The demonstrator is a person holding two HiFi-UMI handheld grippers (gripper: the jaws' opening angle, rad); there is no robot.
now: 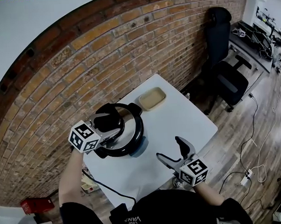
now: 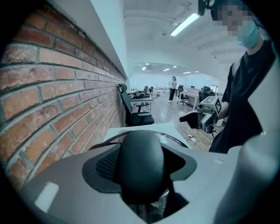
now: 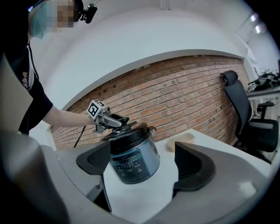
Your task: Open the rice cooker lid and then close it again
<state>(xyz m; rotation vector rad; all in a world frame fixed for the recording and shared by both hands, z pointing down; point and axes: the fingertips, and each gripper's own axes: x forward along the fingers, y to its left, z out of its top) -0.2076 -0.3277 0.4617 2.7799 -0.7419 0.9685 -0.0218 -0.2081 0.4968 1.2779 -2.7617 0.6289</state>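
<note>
Floor, far left: red box [image 1: 36,204] at the foot of the brick wall [image 1: 82,65], which runs along the far side of the white table [image 1: 178,117].

Table, left part: rice cooker [image 3: 133,162] stands upright near the wall edge. Its lid [image 1: 129,128] sits on the pot. A black cable [image 1: 113,189] trails from the cooker over the near table edge.

Left gripper [image 1: 107,124] reaches in over the lid from the left. Its jaws are closed around the black lid handle [image 2: 140,164], which fills the space between them. From the head view, this gripper and its marker cube cover the left side of the lid.

Beyond the cooker, toward the table's far corner: shallow beige tray [image 1: 152,98], near the cooker but not touching it.

Right of the cooker: right gripper [image 1: 172,150] hovers over the near table edge, jaws spread wide, nothing between the pads. It points toward the cooker and stands well apart from it.

Further right, off the table: black office chair [image 1: 224,68] against the wall, then a cluttered desk [image 1: 253,44]. White cables [image 1: 259,127] loop over the wooden floor to a power strip [image 1: 248,175].

Left gripper view, background: a person [image 2: 173,87] stands far down the room among more desks.
</note>
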